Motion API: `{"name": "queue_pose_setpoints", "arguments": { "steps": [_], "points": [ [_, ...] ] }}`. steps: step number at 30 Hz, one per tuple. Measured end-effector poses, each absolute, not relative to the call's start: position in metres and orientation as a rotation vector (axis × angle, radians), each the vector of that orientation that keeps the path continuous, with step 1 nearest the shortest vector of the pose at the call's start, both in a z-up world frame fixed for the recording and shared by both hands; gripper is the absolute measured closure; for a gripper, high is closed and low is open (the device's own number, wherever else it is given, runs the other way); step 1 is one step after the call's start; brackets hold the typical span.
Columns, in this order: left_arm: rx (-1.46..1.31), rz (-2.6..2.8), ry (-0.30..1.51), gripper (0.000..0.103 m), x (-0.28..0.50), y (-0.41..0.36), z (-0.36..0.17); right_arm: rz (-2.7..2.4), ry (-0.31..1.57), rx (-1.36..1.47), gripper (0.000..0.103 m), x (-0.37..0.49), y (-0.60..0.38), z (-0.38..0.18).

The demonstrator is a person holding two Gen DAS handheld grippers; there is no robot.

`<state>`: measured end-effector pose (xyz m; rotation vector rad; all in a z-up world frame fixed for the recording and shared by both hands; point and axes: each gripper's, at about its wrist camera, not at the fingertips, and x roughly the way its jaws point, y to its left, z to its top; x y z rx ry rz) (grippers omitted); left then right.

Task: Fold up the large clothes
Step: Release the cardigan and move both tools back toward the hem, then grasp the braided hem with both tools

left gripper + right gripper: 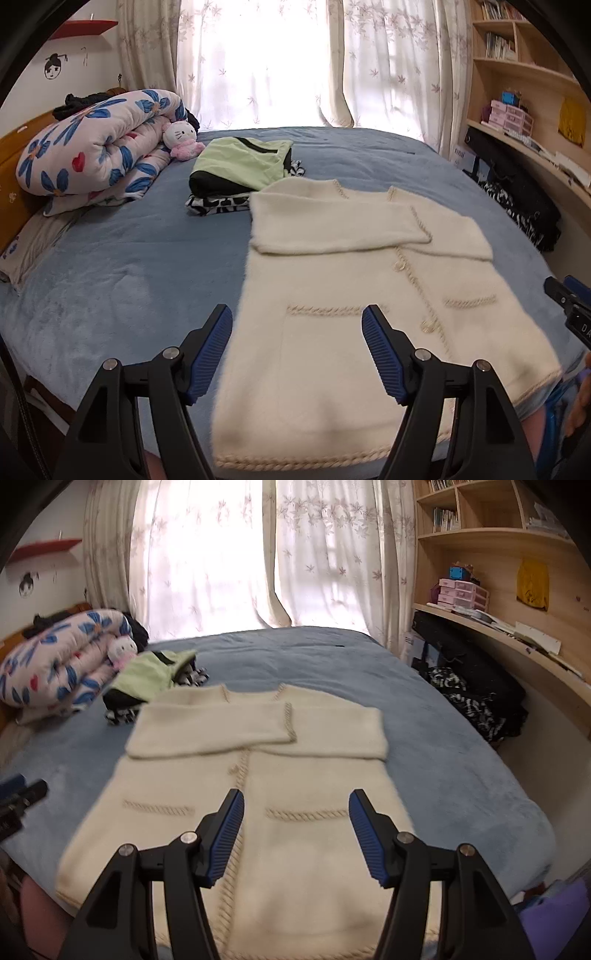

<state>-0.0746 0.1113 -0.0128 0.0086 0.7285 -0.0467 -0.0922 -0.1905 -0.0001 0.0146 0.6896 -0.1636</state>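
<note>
Now the cream cardigan lies flat at the bed's near edge, sleeves folded across; both grippers hover with fingers spread, empty. Pinch the hem corners evenly, then fold upward.

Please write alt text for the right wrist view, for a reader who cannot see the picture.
A cream knitted cardigan lies flat on a blue bed, both sleeves folded across its chest, with the open right gripper above its lower half, holding nothing. A folded pile with a green garment and a rolled floral quilt lie behind, before bright curtains.
</note>
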Motion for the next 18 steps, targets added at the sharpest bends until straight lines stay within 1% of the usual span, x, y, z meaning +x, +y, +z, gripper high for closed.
{"name": "queue_pose_setpoints", "arguments": {
  "steps": [8, 18],
  "points": [
    [-0.024, -0.018, 0.819, 0.031, -0.078, 0.148, -0.061, -0.205, 0.734, 0.02, 0.044, -0.115, -0.216, -0.028],
    [-0.239, -0.108, 0.983, 0.031, -0.084, 0.187, -0.136, -0.241, 0.787, 0.129, 0.044, -0.145, -0.27, -0.065]
  ]
}}
